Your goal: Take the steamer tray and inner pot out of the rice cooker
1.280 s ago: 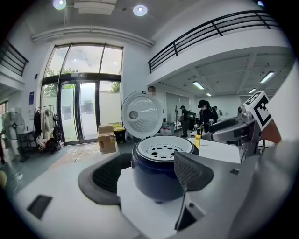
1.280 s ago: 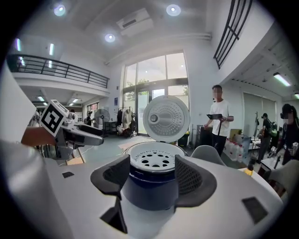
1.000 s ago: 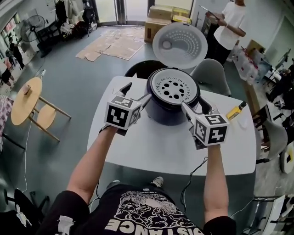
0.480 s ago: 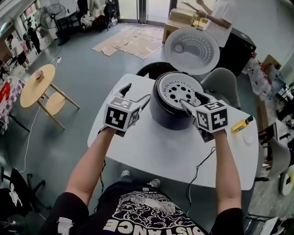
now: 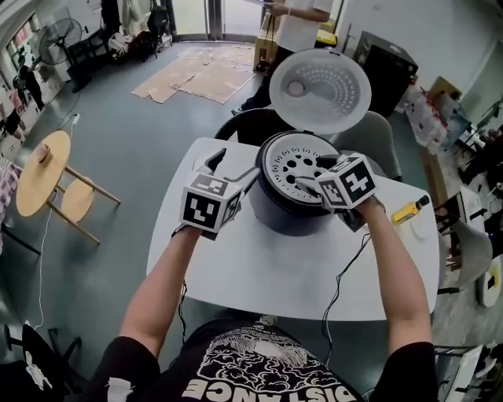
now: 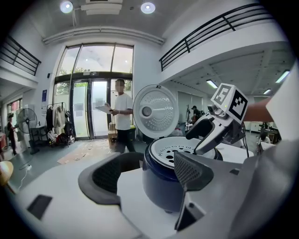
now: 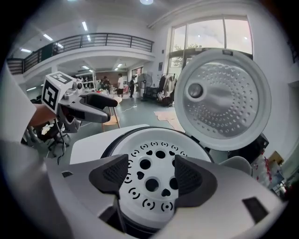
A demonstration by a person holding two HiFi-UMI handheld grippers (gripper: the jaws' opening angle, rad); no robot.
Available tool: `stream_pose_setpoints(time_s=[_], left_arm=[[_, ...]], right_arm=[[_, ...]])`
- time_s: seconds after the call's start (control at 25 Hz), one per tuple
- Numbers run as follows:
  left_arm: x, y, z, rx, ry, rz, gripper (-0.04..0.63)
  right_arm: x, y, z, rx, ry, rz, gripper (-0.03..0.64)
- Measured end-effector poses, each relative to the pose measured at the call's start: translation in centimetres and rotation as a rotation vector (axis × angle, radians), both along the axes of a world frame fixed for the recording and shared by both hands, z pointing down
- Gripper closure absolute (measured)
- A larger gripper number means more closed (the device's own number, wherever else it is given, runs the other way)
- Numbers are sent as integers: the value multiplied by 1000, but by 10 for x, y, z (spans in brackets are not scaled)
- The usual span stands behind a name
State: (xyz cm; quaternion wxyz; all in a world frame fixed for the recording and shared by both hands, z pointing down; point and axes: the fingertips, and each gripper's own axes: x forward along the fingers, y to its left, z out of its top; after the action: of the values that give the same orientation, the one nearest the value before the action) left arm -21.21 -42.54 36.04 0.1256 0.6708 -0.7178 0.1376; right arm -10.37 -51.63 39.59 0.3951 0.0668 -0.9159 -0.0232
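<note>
A dark rice cooker (image 5: pixel 287 212) stands on the white table (image 5: pixel 259 267) with its lid (image 5: pixel 320 80) swung up. The white perforated steamer tray (image 5: pixel 291 161) sits in its mouth; the inner pot is hidden under it. My right gripper (image 5: pixel 313 173) tilts down over the tray's right part, its jaws opening with nothing gripped; the tray (image 7: pixel 154 158) shows below the right gripper (image 7: pixel 148 175). Open and holding nothing, my left gripper (image 5: pixel 234 165) hovers beside the cooker's left wall, and the left gripper (image 6: pixel 149 175) faces the cooker (image 6: pixel 161 186).
A yellow object (image 5: pixel 409 208) lies at the table's right. A cable (image 5: pixel 346 267) runs from the cooker over the front edge. A grey chair (image 5: pixel 377 137) and a black chair (image 5: pixel 244 122) stand behind the table. A person (image 5: pixel 299 20) stands beyond.
My right gripper has come from the cooker's right side to above the tray and tipped downward. The left gripper has edged closer to the cooker's left wall.
</note>
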Motion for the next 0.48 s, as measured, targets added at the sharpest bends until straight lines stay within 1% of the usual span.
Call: stream_pose_setpoints(time_s=[0.12, 0.32, 0.48], left_arm=[[-14, -26, 11, 2, 5, 35, 250], [-52, -62, 29, 21, 38, 65, 250], [-80, -77, 36, 29, 54, 92, 250]], right_arm=[[-17, -24, 22, -26, 77, 0, 290], [-47, -53, 64, -88, 217, -11, 290], [-67, -68, 79, -90, 318, -30, 285]])
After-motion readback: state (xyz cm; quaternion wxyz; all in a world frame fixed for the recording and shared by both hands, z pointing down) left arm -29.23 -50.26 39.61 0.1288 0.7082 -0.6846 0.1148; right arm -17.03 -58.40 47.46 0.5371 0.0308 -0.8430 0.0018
